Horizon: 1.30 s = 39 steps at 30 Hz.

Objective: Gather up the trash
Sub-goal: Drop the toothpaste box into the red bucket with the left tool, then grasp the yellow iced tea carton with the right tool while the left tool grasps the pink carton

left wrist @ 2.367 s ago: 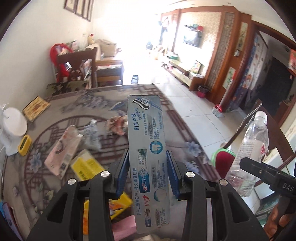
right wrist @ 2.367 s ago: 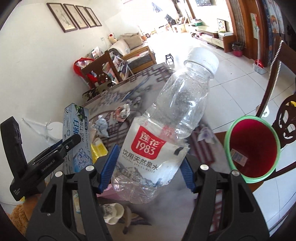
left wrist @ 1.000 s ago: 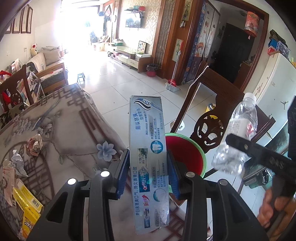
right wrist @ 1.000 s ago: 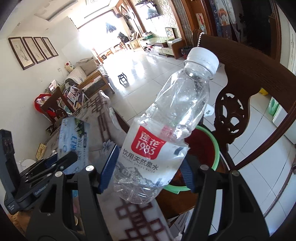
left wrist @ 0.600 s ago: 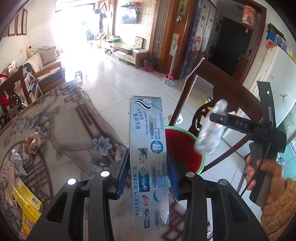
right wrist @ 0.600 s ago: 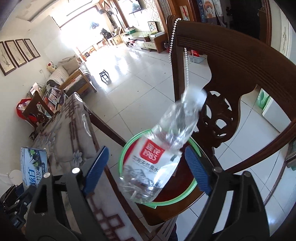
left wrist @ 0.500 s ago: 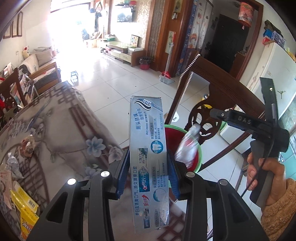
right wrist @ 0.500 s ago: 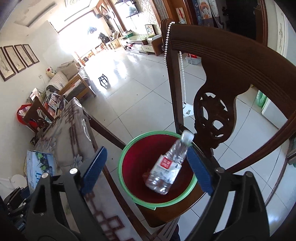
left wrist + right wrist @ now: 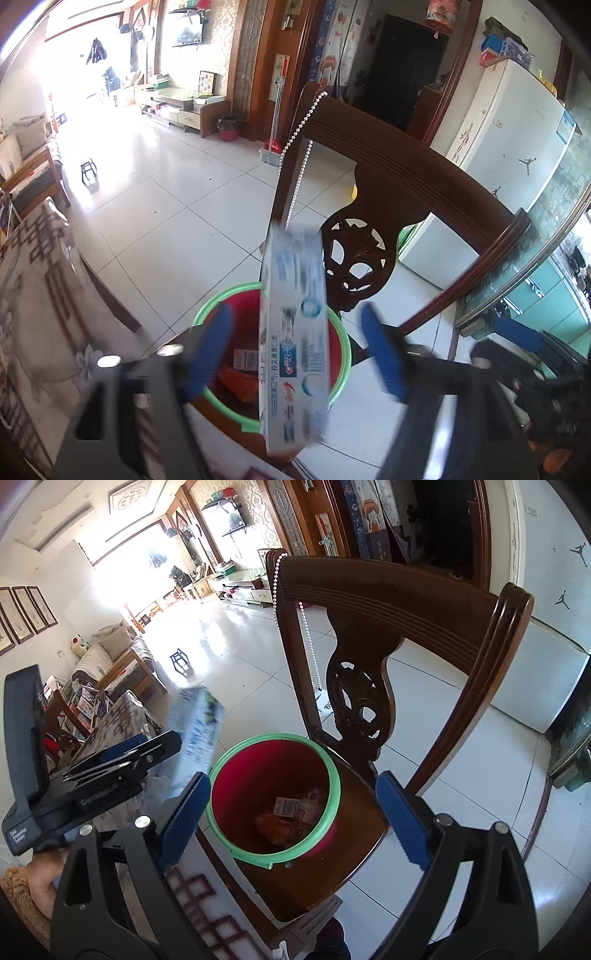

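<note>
A red bin with a green rim [image 9: 273,738] stands on a wooden chair seat, with wrappers and a small carton at its bottom. My right gripper [image 9: 293,814] hovers over it, open and empty. The blue-and-white toothpaste box [image 9: 293,339] is blurred and tilted between the pads of my left gripper [image 9: 295,350], whose jaws are opening; the pads stand clear of the box on both sides. Below it lies the bin rim [image 9: 236,291]. In the right wrist view the box [image 9: 197,731] sticks out past the left gripper [image 9: 122,764], left of the bin. No bottle shows.
The carved chair back [image 9: 388,602] rises right behind the bin, with a bead chain hanging from its post. The patterned table [image 9: 37,288] lies to the left. A white fridge [image 9: 509,122] stands behind the chair. Tiled floor stretches beyond.
The right gripper opened and the bottle dropped into the bin. Both hands moved over toward the chair. The left jaws have spread, and the toothpaste box now tilts loose between them.
</note>
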Each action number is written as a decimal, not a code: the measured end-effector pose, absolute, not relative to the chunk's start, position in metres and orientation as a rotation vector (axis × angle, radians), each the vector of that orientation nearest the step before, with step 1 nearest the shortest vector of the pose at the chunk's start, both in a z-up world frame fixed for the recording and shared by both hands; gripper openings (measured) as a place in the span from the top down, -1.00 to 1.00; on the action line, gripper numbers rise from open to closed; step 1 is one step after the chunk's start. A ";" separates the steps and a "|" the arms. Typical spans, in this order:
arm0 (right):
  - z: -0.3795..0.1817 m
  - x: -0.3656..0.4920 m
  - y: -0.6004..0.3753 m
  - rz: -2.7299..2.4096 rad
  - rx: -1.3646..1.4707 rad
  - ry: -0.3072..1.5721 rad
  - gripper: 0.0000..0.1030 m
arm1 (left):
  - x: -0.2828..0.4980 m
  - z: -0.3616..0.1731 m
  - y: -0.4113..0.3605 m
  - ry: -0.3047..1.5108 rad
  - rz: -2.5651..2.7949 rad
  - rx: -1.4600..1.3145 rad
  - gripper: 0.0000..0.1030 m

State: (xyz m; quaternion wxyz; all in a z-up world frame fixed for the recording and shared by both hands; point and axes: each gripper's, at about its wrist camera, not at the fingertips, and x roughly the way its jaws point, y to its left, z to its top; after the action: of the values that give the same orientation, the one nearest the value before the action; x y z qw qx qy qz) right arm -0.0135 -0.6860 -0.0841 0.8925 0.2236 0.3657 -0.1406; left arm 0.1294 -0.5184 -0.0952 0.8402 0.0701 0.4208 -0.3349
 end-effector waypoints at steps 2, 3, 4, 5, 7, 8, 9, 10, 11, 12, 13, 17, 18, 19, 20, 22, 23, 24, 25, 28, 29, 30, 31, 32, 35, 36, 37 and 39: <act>-0.081 -0.017 -0.683 -0.289 0.452 0.755 -0.74 | 0.126 -0.091 -0.517 0.880 -0.721 0.129 -0.48; -0.080 -0.018 -0.680 -0.287 0.443 0.752 -0.74 | 0.124 -0.088 -0.513 0.877 -0.722 0.119 -0.48; -0.079 -0.018 -0.678 -0.283 0.440 0.750 -0.74 | 0.121 -0.086 -0.509 0.877 -0.718 0.112 -0.48; -0.078 -0.017 -0.675 -0.275 0.439 0.748 -0.74 | 0.118 -0.084 -0.503 0.875 -0.714 0.102 -0.48; -0.077 -0.014 -0.668 -0.250 0.440 0.749 -0.74 | 0.110 -0.078 -0.486 0.869 -0.696 0.079 -0.48; -0.076 -0.011 -0.663 -0.237 0.436 0.749 -0.74 | 0.104 -0.074 -0.475 0.863 -0.678 0.070 -0.48; -0.075 -0.007 -0.658 -0.223 0.430 0.750 -0.74 | 0.099 -0.071 -0.463 0.859 -0.657 0.059 -0.48; -0.074 -0.003 -0.651 -0.204 0.424 0.752 -0.74 | 0.096 -0.068 -0.452 0.857 -0.637 0.048 -0.48; -0.072 0.002 -0.644 -0.184 0.419 0.755 -0.74 | 0.092 -0.065 -0.438 0.855 -0.613 0.035 -0.48; -0.071 0.006 -0.636 -0.163 0.414 0.758 -0.74 | 0.088 -0.062 -0.425 0.853 -0.587 0.023 -0.48; -0.070 0.011 -0.626 -0.136 0.406 0.761 -0.74 | 0.085 -0.059 -0.411 0.848 -0.565 0.012 -0.48; -0.066 0.032 -0.580 -0.025 0.364 0.772 -0.74 | 0.074 -0.045 -0.351 0.820 -0.447 -0.028 -0.48; -0.065 0.037 -0.568 0.004 0.354 0.777 -0.75 | 0.069 -0.042 -0.332 0.810 -0.410 -0.042 -0.48; -0.064 0.043 -0.553 0.039 0.343 0.781 -0.74 | 0.066 -0.040 -0.316 0.803 -0.379 -0.051 -0.48; -0.063 0.048 -0.537 0.069 0.331 0.786 -0.75 | 0.063 -0.038 -0.302 0.797 -0.348 -0.060 -0.48; -0.060 0.056 -0.506 0.132 0.301 0.794 -0.75 | 0.053 -0.036 -0.263 0.787 -0.271 -0.084 -0.48; -0.059 0.060 -0.489 0.162 0.284 0.801 -0.76 | 0.049 -0.037 -0.248 0.786 -0.240 -0.092 -0.48; -0.059 0.063 -0.475 0.188 0.270 0.808 -0.78 | 0.043 -0.037 -0.227 0.786 -0.191 -0.103 -0.48; -0.059 0.065 -0.458 0.216 0.255 0.819 -0.79 | 0.038 -0.038 -0.210 0.786 -0.156 -0.113 -0.48; -0.064 0.069 -0.410 0.296 0.218 0.854 -0.79 | 0.019 -0.046 -0.153 0.795 -0.036 -0.141 -0.48; -0.067 0.070 -0.394 0.316 0.203 0.868 -0.79 | 0.013 -0.050 -0.136 0.801 0.005 -0.146 -0.48; -0.070 0.070 -0.380 0.333 0.189 0.885 -0.79 | 0.008 -0.055 -0.118 0.814 0.041 -0.152 -0.48; -0.074 0.071 -0.364 0.359 0.176 0.908 -0.79 | 0.003 -0.061 -0.098 0.831 0.080 -0.165 -0.48; -0.077 0.072 -0.348 0.382 0.166 0.926 -0.79 | -0.002 -0.067 -0.079 0.846 0.117 -0.180 -0.48; -0.089 0.074 -0.302 0.470 0.193 1.006 -0.79 | -0.016 -0.078 -0.024 0.872 0.215 -0.239 -0.48; -0.095 0.074 -0.290 0.496 0.220 1.044 -0.79 | -0.021 -0.080 -0.013 0.871 0.233 -0.249 -0.48; -0.104 0.073 -0.276 0.529 0.257 1.095 -0.79 | -0.025 -0.081 0.001 0.869 0.253 -0.255 -0.48; -0.123 0.068 -0.250 0.592 0.348 1.192 -0.79 | -0.028 -0.081 0.024 0.861 0.282 -0.254 -0.48</act>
State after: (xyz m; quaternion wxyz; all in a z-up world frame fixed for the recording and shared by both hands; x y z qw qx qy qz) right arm 0.0682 -0.2504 -0.1229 0.7726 0.1607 0.5501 0.2733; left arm -0.0283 0.0239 -0.0810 0.8913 -0.1222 0.4150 0.1358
